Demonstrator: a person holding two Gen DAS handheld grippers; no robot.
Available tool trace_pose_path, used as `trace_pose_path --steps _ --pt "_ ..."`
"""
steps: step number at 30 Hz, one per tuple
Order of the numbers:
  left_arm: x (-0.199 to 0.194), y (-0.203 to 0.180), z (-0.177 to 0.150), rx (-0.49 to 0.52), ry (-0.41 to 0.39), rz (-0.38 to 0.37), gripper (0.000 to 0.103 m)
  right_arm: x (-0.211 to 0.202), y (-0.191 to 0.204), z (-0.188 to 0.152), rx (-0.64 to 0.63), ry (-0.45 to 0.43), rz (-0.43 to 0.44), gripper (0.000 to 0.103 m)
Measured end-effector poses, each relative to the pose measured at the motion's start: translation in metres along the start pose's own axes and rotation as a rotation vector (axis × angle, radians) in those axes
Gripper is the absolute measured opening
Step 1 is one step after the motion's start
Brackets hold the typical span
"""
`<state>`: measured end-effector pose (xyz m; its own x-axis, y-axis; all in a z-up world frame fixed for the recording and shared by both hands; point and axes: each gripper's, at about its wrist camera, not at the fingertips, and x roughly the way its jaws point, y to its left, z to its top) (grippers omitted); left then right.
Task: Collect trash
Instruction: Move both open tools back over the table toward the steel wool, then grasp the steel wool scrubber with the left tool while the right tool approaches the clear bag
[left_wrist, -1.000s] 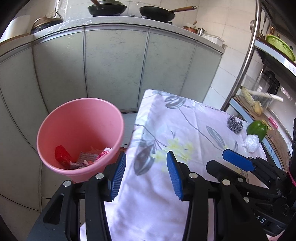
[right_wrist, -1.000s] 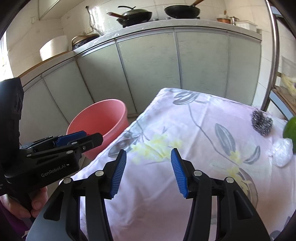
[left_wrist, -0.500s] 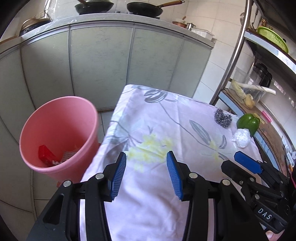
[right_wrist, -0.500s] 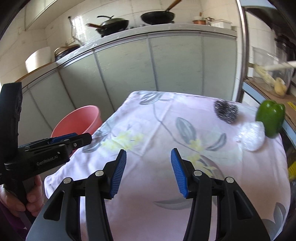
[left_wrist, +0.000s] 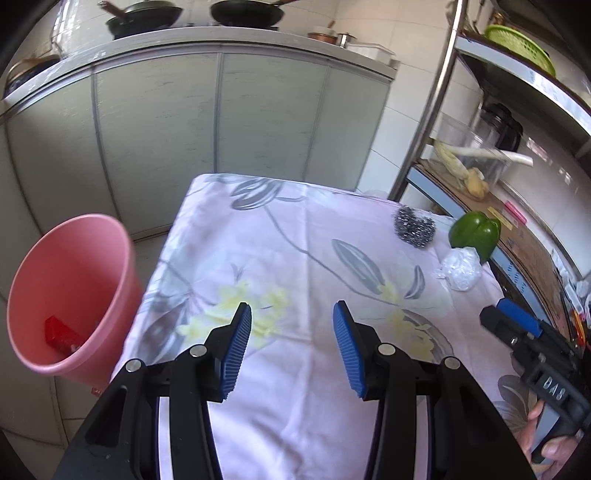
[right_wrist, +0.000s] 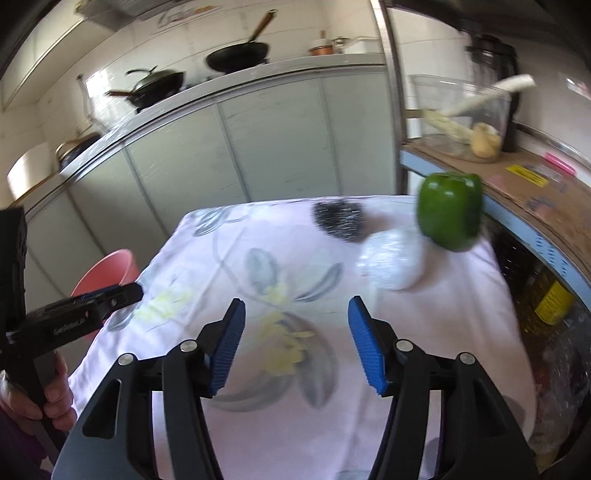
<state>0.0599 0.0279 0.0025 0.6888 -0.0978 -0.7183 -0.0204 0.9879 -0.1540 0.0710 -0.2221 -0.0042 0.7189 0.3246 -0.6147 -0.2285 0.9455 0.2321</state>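
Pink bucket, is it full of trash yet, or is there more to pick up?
Not full. The pink bucket holds a red wrapper at the bottom, so some trash is in. Nothing is in hand: the left gripper and right gripper are both open and empty. The crumpled plastic lies on the table beside the green pepper and is probably next.

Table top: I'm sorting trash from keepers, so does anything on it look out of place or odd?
A crumpled clear plastic wad lies loose on the floral tablecloth, between a steel scourer and a green pepper. It looks like litter among kitchen items. Nothing is spilled or tipped.
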Motion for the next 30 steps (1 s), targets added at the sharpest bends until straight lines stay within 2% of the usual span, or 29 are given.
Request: trace_pose_path --steps 8,10,12,30 --pt "0.019 -0.018 0.01 0.027 0.017 -0.029 0.046 -0.001 -0.046 0.007 0.1 -0.029 -0.063 0.059" --pt "0.023 -0.021 0.012 0.033 0.018 -0.036 0.046 0.0 -0.054 0.009 0.121 -0.034 -0.07 0.065" --pt "0.026 -0.026 0.015 0.044 0.015 -0.044 0.046 0.001 -0.061 0.011 0.139 -0.04 -0.076 0.066" --pt "0.054 -0.044 0.043 0.056 0.0 -0.063 0.046 0.009 -0.081 0.014 0.173 -0.056 -0.111 0.066"
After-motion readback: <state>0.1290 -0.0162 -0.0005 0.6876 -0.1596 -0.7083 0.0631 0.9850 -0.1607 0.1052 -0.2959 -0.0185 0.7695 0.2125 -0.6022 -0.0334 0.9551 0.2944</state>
